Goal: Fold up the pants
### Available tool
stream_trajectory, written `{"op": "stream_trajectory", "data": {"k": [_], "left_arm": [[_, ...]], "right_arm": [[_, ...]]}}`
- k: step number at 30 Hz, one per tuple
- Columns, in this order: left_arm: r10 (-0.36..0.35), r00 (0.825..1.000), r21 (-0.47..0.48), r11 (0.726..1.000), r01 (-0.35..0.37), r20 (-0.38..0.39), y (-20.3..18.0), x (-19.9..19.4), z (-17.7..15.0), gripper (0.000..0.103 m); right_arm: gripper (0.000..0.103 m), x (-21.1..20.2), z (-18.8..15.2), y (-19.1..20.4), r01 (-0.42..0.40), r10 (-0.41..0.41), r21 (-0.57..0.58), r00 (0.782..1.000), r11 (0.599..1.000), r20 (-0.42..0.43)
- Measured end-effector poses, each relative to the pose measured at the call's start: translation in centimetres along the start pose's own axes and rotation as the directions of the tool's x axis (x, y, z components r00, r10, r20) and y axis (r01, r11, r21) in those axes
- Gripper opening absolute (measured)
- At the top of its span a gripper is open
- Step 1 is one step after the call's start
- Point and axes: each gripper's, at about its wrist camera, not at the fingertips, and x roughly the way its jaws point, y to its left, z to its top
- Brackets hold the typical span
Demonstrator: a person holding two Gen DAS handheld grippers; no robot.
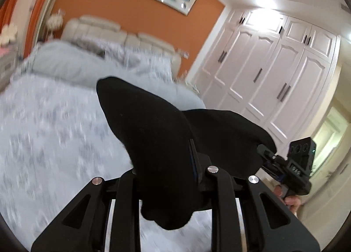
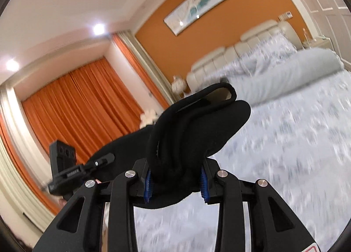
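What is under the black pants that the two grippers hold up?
Under the black pants lies the bed with its pale patterned cover. The right gripper and left gripper clamp the cloth. The part of the bed straight below is covered by the fabric.

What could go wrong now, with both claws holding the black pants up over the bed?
1. The right claw pinches a thick bunched wad of the black fabric pants; layers may slip out unevenly.
2. The left claw also grips a bunched part, so the fold may start crooked.
3. The fabric spans between the claws with some slack; pulling them apart could tug it from one grip onto the pale patterned bedspread.
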Motion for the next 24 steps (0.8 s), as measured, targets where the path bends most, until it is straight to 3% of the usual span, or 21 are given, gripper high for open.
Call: {"op": "stream_trajectory", "data": {"k": [7,13,19,23,24], "left_arm": [[0.072,0.986,0.081,0.993,-0.084,0.147,4.4,10.0,5.2,0.022],[0.170,0.974,0.079,0.980,-0.183,0.152,10.4,20.5,4.2,0.022],[0.274,0.962,0.065,0.960,-0.274,0.015,19.4,31.4,-2.0,0.022],[0.280,0.935,0.017,0.959,-0.284,-0.217,25.8,36.3,-9.7,0.022],[0.266,0.932,-0.015,0.960,-0.278,-0.247,27.0,36.4,-11.6,0.028]], "right_arm": [[0.032,10.8,5.3,-7.2,0.001,-0.001,0.002,0.995,1.000,0.096],[0.032,21.2,4.0,-16.5,0.058,-0.062,0.075,0.997,0.996,0.051],[0.032,29.4,-2.2,-25.4,0.165,-0.153,0.138,0.984,0.977,-0.089],[0.035,32.3,-8.9,-30.3,0.250,-0.206,0.153,0.944,0.956,-0.259],[0.040,32.4,-10.6,-31.2,0.263,-0.212,0.152,0.933,0.953,-0.290]]}}
